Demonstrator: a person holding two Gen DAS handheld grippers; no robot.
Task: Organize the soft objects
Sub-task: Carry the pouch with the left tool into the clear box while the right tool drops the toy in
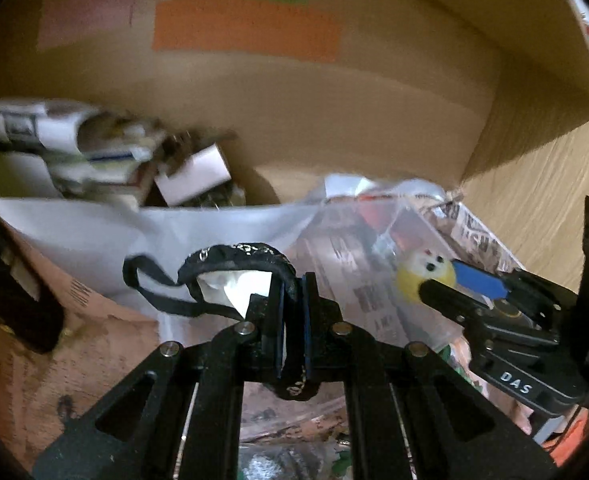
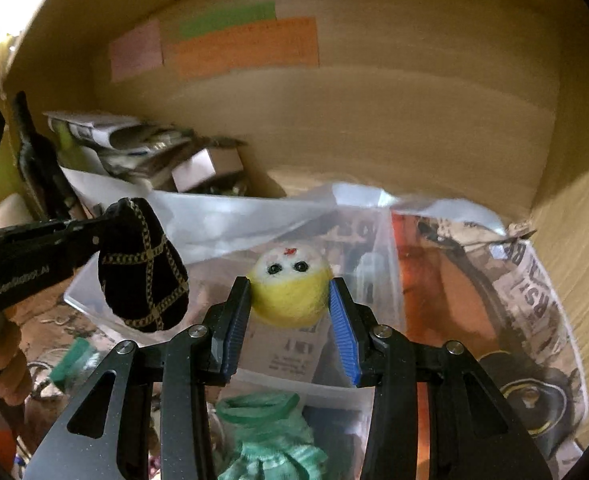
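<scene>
Both grippers are hovering inside a large cardboard box (image 2: 414, 128). The left gripper (image 1: 292, 320) is pinching the rim of a black fabric pouch (image 1: 238, 264) with gold chain trim; white stuffing is showing inside it. The right gripper (image 2: 290, 320) is squeezing a yellow-and-white felt ball (image 2: 290, 288) with a small face between its blue pads (image 2: 344, 332). Beneath them, a clear plastic bin (image 2: 374, 248) is holding printed papers and, at its near end, something green and knitted (image 2: 270, 436), possibly a cloth. Rolled newspapers (image 2: 106, 132) are lying at the box's back left, blurred.
</scene>
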